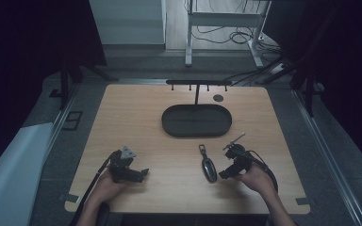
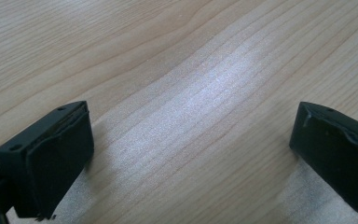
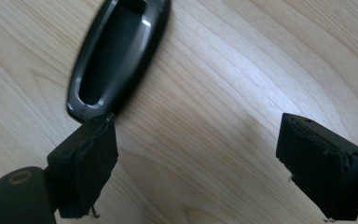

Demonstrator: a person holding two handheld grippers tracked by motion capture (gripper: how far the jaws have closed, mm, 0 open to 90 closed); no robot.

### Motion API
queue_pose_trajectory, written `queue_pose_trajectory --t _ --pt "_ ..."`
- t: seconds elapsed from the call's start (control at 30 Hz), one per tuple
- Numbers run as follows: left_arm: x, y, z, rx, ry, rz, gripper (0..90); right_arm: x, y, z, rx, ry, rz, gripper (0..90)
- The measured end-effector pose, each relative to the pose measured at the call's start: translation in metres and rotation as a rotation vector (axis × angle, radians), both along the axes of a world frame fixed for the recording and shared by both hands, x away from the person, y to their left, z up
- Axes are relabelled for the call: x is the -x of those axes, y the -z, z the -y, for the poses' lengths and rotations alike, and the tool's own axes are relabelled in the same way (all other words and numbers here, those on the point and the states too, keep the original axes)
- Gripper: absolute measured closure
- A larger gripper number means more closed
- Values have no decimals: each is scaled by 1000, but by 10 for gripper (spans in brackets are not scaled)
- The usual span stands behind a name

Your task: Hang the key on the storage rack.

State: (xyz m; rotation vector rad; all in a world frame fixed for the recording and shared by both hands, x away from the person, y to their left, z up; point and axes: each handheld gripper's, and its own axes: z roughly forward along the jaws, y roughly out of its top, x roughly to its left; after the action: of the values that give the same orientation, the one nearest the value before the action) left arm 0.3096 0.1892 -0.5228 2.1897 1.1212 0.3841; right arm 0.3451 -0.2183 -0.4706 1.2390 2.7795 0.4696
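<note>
Car key fob [image 1: 209, 167], dark and slim with a small ring at its far end, lies flat on the wooden table [image 1: 136, 117], nearer to me than the black oval tray [image 1: 197, 120] and well apart from it. I see my right gripper [image 1: 225, 173] just beside the fob on its right side, low over the wood, with my hand [image 1: 257, 179] wrapped around its rear. In the right gripper view the jaws stand spread wide, nothing between them but bare wood grain, and the fob [image 3: 116, 56] lies ahead of the left jaw, its rounded end almost at that jaw's tip; I cannot tell whether they touch. My left gripper [image 1: 141, 172] rests well to the left of the fob, at about the same distance from the tray, held in my other hand [image 1: 106, 186]. In the left gripper view its jaws are also spread wide, holding nothing, over plain table [image 2: 191, 93]. Beyond the tray stands a thin black rack [image 1: 198, 84] with a crossbar and small hooks, and a small dark round disc [image 1: 218, 98] sits just right of its post.
</note>
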Motion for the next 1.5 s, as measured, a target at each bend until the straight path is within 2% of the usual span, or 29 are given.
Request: queue_pose_trajectory --t 0.1,0.2,0.4,0.43,0.57,0.67,0.83,1.1,1.2,1.37,1.5 --pt "0 0 0 0 0 0 0 -5 -3 -12 18 -12 -14 131" --pt "0 0 0 1 0 0 0 -8 -4 -18 23 -21 -18 131" --pt "0 0 0 0 0 0 0 -15 -7 -46 32 -62 -21 127" --pt "0 0 0 0 0 0 0 -15 -7 -46 32 -62 -21 127" --pt "0 0 0 0 0 0 0 -18 -3 -61 54 -92 -24 110" --pt "0 0 0 1 0 0 0 -19 4 -68 91 -103 -27 110" --pt "0 0 0 1 0 0 0 -20 9 -69 120 -113 -37 113" --pt "0 0 0 1 0 0 0 -25 9 -56 168 -97 -43 152" --pt "0 0 0 1 -1 0 0 -28 9 -58 160 -99 -57 205" --pt "0 0 0 1 -1 0 0 -32 11 -69 174 -104 -91 348" --pt "0 0 0 1 -1 0 0 -34 9 -74 207 -99 -109 441"
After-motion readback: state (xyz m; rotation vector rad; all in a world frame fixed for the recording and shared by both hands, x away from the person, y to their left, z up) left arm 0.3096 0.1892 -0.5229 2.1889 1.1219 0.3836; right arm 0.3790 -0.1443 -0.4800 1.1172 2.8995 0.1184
